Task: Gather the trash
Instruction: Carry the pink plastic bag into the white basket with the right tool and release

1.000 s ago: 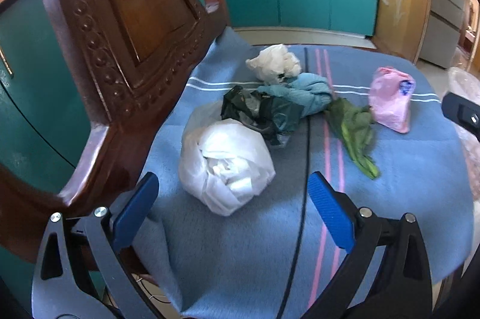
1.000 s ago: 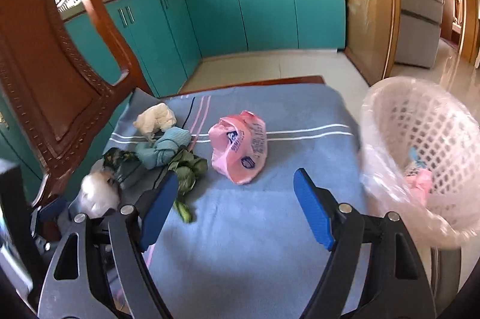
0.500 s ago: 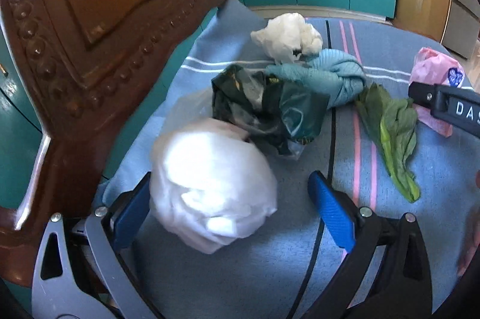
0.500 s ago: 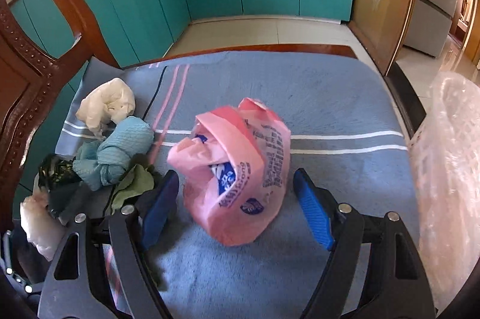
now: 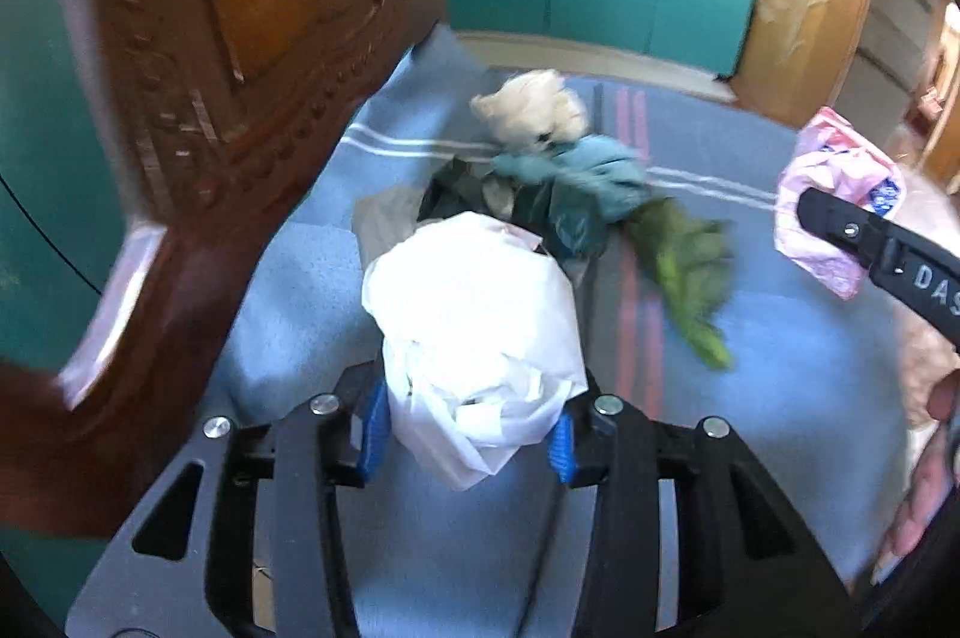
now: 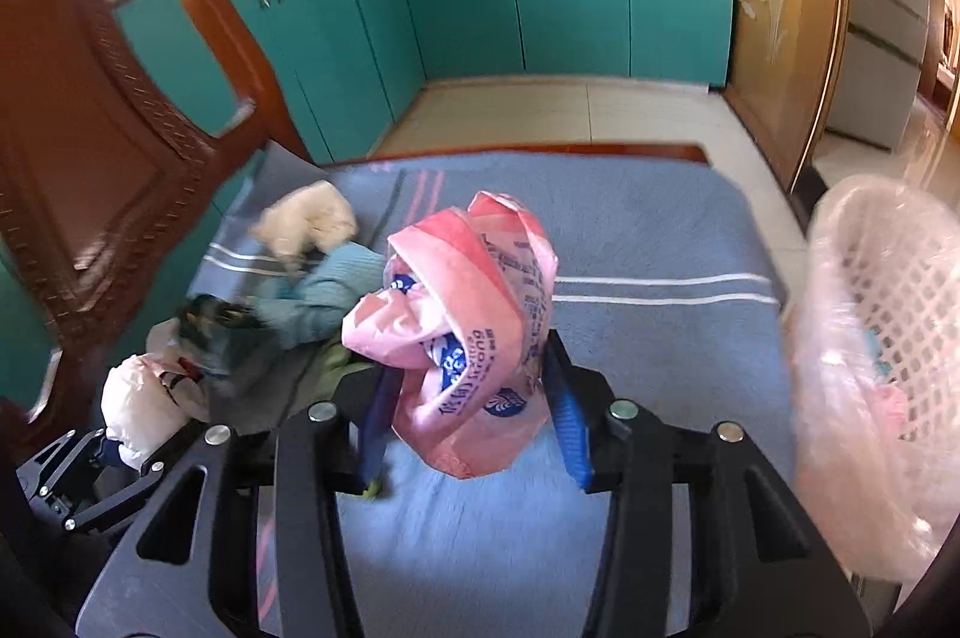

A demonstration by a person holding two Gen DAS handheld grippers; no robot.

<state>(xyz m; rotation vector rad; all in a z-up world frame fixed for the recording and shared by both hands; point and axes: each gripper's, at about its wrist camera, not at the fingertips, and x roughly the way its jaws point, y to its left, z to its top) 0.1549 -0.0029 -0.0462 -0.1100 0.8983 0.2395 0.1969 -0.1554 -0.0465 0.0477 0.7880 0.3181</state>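
Both grippers closing: left gripper (image 5: 468, 434) on white bag (image 5: 474, 338), right gripper (image 6: 471, 410) on pink bag (image 6: 468, 332).

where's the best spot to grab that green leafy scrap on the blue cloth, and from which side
Grip the green leafy scrap at its narrow lower tip, which lies bare on the blue cloth, coming down from above on the near side. Its upper end is tucked under the teal rag and dark bag, so a claw there would likely catch those too.
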